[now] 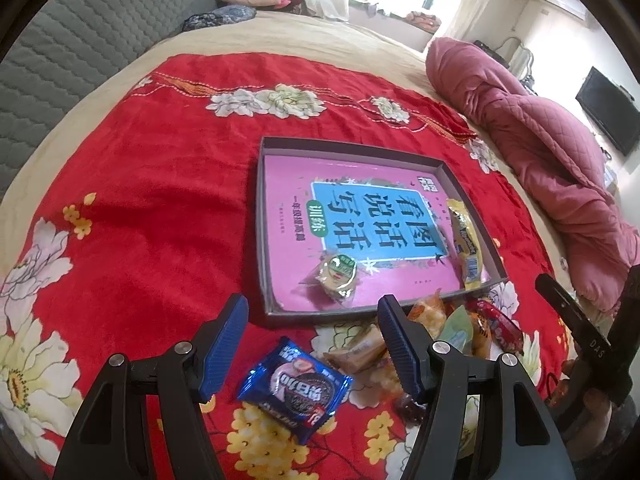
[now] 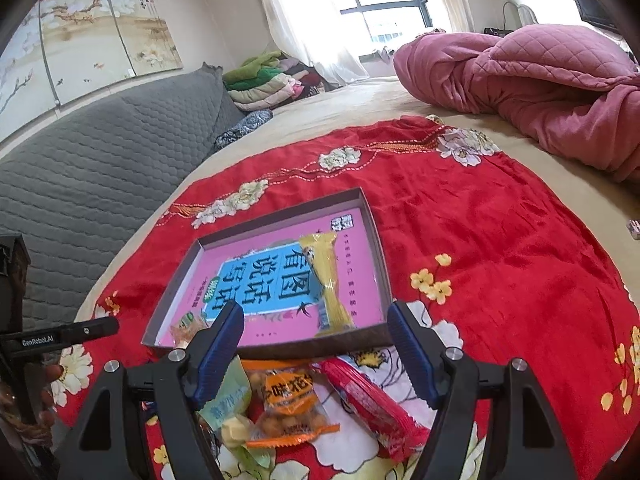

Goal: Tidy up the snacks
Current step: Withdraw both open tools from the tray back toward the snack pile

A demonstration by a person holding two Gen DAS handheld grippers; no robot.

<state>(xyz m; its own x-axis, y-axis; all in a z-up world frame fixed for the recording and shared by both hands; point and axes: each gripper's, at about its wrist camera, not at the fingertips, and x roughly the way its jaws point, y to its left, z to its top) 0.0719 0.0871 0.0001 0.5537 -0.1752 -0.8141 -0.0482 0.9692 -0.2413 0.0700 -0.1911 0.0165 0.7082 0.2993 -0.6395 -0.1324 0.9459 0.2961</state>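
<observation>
A shallow grey tray [image 1: 262, 216] with a pink book cover inside lies on a red floral cloth; it also shows in the right wrist view [image 2: 376, 248]. In it lie a round gold-wrapped snack [image 1: 335, 274] and a long yellow packet [image 1: 464, 240], also seen in the right wrist view [image 2: 328, 280]. My left gripper [image 1: 314, 340] is open, with a blue Oreo packet [image 1: 294, 388] on the cloth between its fingers. My right gripper [image 2: 316, 348] is open above an orange peanut packet [image 2: 290, 404], a red packet [image 2: 368, 404] and a green-white packet [image 2: 226, 400].
Several loose snacks [image 1: 460, 328] lie in a heap before the tray's near edge. A pink quilt [image 2: 540, 80] is bunched at the far right of the bed. A grey padded headboard [image 2: 100, 152] runs along the left. Folded clothes [image 2: 264, 84] are stacked at the back.
</observation>
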